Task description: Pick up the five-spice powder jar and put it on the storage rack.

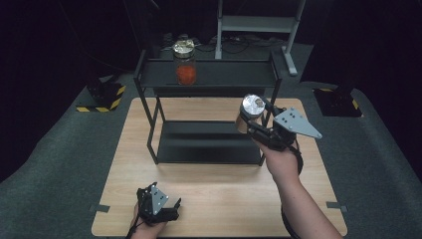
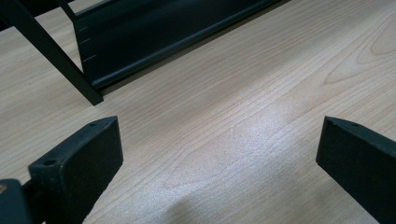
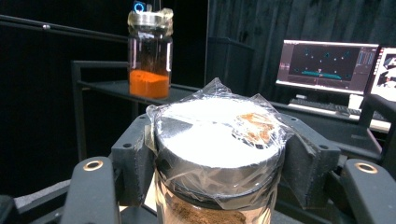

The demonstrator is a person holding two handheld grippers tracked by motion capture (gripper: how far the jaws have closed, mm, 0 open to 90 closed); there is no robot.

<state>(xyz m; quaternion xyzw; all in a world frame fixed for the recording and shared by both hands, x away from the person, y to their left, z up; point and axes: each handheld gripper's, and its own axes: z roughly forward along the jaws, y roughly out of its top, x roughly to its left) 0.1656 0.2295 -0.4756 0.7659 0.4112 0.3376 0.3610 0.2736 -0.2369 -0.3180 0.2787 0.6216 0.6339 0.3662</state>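
Note:
My right gripper (image 1: 252,121) is shut on a glass jar of brown powder (image 1: 250,113), lifted beside the right end of the black two-level shelf (image 1: 209,74). In the right gripper view the jar (image 3: 217,154) sits between the jaws, its metal lid wrapped in clear film. A second jar with orange powder (image 1: 185,63) stands upright on the shelf's top level; it is also the tall jar (image 3: 149,53) at the upper left of the right gripper view. My left gripper (image 1: 161,204) rests near the table's front edge, and its jaws stand wide apart over bare wood (image 2: 219,140).
The shelf's lower level (image 1: 206,142) sits on the wooden table (image 1: 219,199), its front lip (image 2: 154,42) showing in the left gripper view. Computer monitors (image 3: 327,60) stand behind the shelf at the right. Dark floor surrounds the table.

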